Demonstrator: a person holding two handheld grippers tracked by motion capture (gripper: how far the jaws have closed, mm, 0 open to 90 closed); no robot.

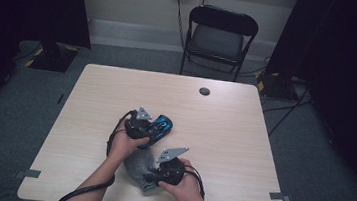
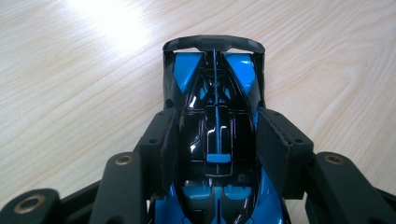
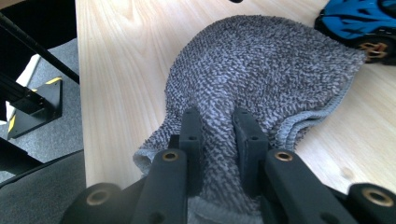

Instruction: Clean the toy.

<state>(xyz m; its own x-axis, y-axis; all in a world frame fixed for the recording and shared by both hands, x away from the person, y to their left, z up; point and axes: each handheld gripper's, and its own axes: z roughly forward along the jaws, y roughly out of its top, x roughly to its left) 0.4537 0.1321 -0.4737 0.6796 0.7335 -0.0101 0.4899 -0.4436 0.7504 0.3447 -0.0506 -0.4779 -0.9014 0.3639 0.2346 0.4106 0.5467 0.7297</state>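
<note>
Nearest the person, the right claw (image 1: 154, 177) sits low over the near edge of the worktop (image 1: 241, 152), held in the person's right hand (image 1: 188, 189). It is clenched on a grey towel (image 3: 261, 70): in the right gripper view its two black jaws pinch a bunched fold of the fuzzy cloth between them. The rest of the towel lies spread on the pale wood in front of the claw, with its stitched hem along one side. In the high view the grey towel (image 1: 139, 162) lies between the two hands, close to the near edge. A little farther in, the left hand (image 1: 124, 142) holds the left claw (image 1: 156, 130), which is grasping a blue and black toy car (image 2: 217, 135). In the left gripper view the jaws press on the car's two sides at its middle, and the car's black rear wing points away from the claw. The toy car (image 1: 161, 126) rests on the worktop, just beyond the towel and near the middle of the wood. Farther off, a small dark round cap (image 1: 204, 91) sits in the worktop near its far edge. Beyond the worktop, a black folding chair (image 1: 219, 39) stands on the grey floor by the wall.
</note>
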